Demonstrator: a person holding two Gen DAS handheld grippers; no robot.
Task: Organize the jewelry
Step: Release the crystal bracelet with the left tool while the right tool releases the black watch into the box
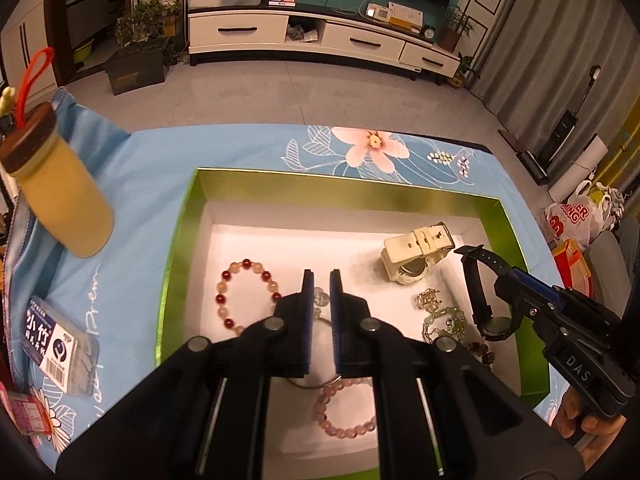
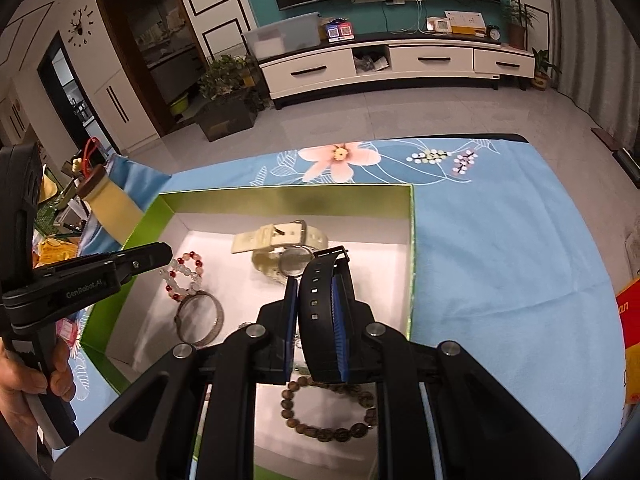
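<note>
Over the right edge of the green-walled, white-floored box (image 1: 505, 216), the right gripper (image 2: 317, 322) clenched the black rubber-strapped watch (image 2: 325, 312) by its limp, light strap, while the left gripper (image 1: 321, 322) hovered closed and empty.

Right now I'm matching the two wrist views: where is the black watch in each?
Left wrist: black watch at right, in the right gripper, over the box.
Right wrist: centre, its strap clamped between the fingers.
Shared landmark: the white watch.
</note>
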